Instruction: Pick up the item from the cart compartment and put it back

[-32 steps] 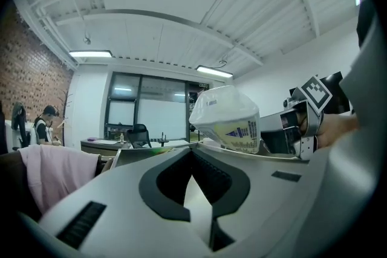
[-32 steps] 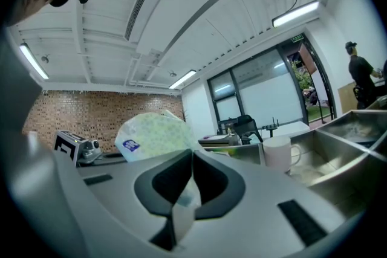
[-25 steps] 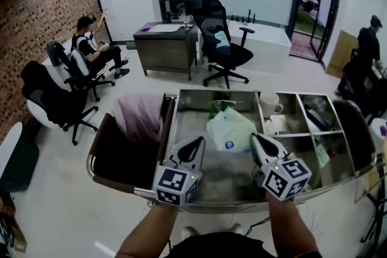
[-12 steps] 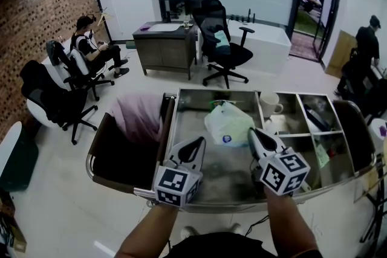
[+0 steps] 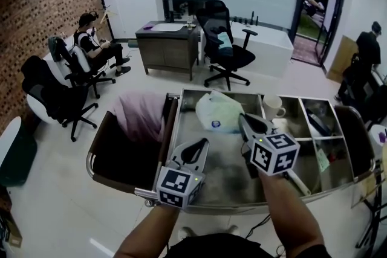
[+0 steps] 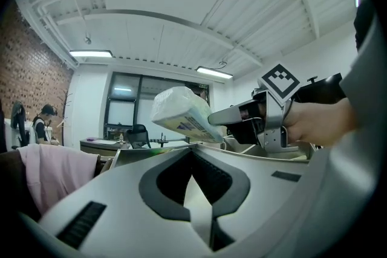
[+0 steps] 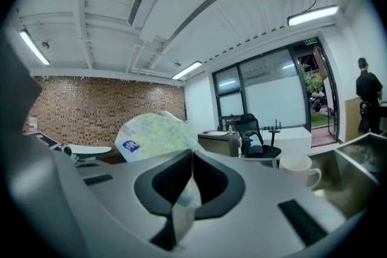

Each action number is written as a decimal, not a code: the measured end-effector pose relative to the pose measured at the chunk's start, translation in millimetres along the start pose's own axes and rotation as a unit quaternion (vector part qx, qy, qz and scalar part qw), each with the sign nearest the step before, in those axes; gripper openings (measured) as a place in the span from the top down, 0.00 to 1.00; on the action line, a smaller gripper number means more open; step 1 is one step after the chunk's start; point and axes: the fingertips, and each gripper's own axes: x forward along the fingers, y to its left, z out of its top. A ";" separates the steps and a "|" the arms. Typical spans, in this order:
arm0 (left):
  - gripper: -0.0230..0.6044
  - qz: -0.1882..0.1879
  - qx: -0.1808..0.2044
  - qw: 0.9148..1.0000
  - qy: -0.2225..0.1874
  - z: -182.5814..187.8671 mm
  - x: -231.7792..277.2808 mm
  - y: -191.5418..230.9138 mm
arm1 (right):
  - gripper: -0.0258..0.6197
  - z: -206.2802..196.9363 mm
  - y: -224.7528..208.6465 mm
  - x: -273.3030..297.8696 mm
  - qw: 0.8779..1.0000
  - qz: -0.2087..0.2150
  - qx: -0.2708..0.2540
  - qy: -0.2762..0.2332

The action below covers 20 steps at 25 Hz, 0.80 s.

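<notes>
A white plastic-wrapped pack with a small blue label hangs above the far end of the steel cart's big compartment. My right gripper is shut on the pack's near edge and holds it clear of the floor. In the right gripper view the pack bulges just past the closed jaws. My left gripper rests at the compartment's near left, jaws together with nothing between them. From the left gripper view the pack and the right gripper show ahead.
A white mug stands in the small compartment to the right; further bins hold odd items. A dark bag with pink cloth hangs on the cart's left. Office chairs, a desk and seated and standing people lie beyond.
My right gripper has moved away and leftward, slightly up, carrying the pack off the compartment floor toward the far end. The left gripper has stayed put.
</notes>
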 end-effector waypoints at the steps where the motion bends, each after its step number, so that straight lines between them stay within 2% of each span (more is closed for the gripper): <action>1: 0.96 0.000 -0.001 1.000 0.000 -0.1 0.1 0.3 | 0.92 -1.6 -0.8 6.6 1.000 0.000 0.000 0.008; 9: 0.96 0.001 -0.004 1.000 -0.001 1.2 1.0 0.2 | 0.92 -32.2 -7.2 50.3 0.996 -0.016 -0.035 0.082; 20: 0.96 0.003 -0.010 1.000 0.001 -0.9 1.4 2.7 | 0.92 -48.5 -2.7 81.5 0.991 -0.033 -0.054 0.118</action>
